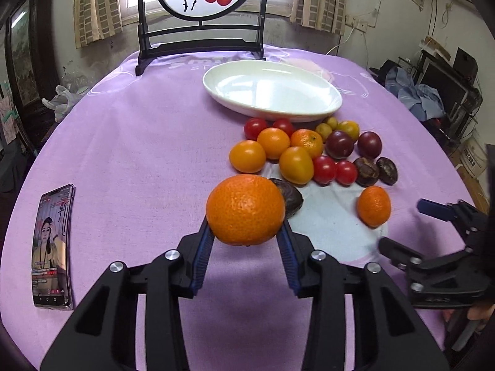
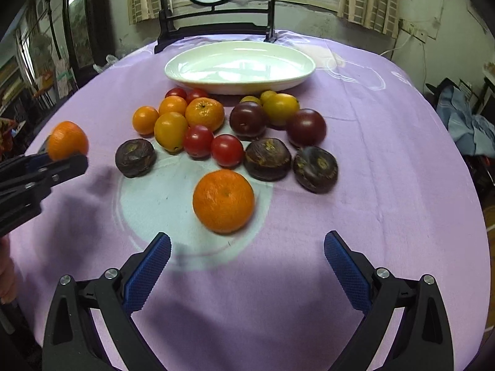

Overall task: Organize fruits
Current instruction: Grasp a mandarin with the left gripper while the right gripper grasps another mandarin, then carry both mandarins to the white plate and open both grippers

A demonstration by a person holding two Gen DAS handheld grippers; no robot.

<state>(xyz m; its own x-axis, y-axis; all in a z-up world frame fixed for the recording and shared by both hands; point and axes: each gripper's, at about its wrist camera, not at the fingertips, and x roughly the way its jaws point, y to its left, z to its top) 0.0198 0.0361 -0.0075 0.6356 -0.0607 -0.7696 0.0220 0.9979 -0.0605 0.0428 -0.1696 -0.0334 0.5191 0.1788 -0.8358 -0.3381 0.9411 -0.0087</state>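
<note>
Left wrist view looks down along the left tongs (image 1: 246,241), whose blue pads pinch a tangerine (image 1: 245,208) on both sides and hold it clear of the purple tablecloth (image 1: 139,160). From the right wrist view the same tongs come in at the left edge, tilted down, with the fruit gripped at their tip. The right tongs (image 2: 247,258) are spread wide with nothing between the pads; they point down at a second tangerine (image 2: 223,201) lying on a pale blue patch of the cloth just ahead of them.

Beyond the fruit sits a white oval dish (image 1: 335,105) with nothing in it.

Between the dish and the tongs lies a loose cluster of fruit. It holds red cherry tomatoes (image 2: 227,150), orange-yellow tomatoes (image 2: 170,130), a third tangerine (image 2: 204,113), small yellow fruits (image 2: 280,107) and two dark purple plums (image 2: 306,126). Three brown, wrinkled, flattened fruits (image 2: 267,159) lie at its near edge, one of them apart on the left, just behind the held tangerine in the left view. The cluster stands between both tongs and the dish.

A phone (image 1: 52,247) with its screen lit lies flat on the cloth, well to the left. At the far edge of the table stands a dark wooden frame (image 1: 201,31) with a round painted panel of red fruit, in front of a curtained window.
</note>
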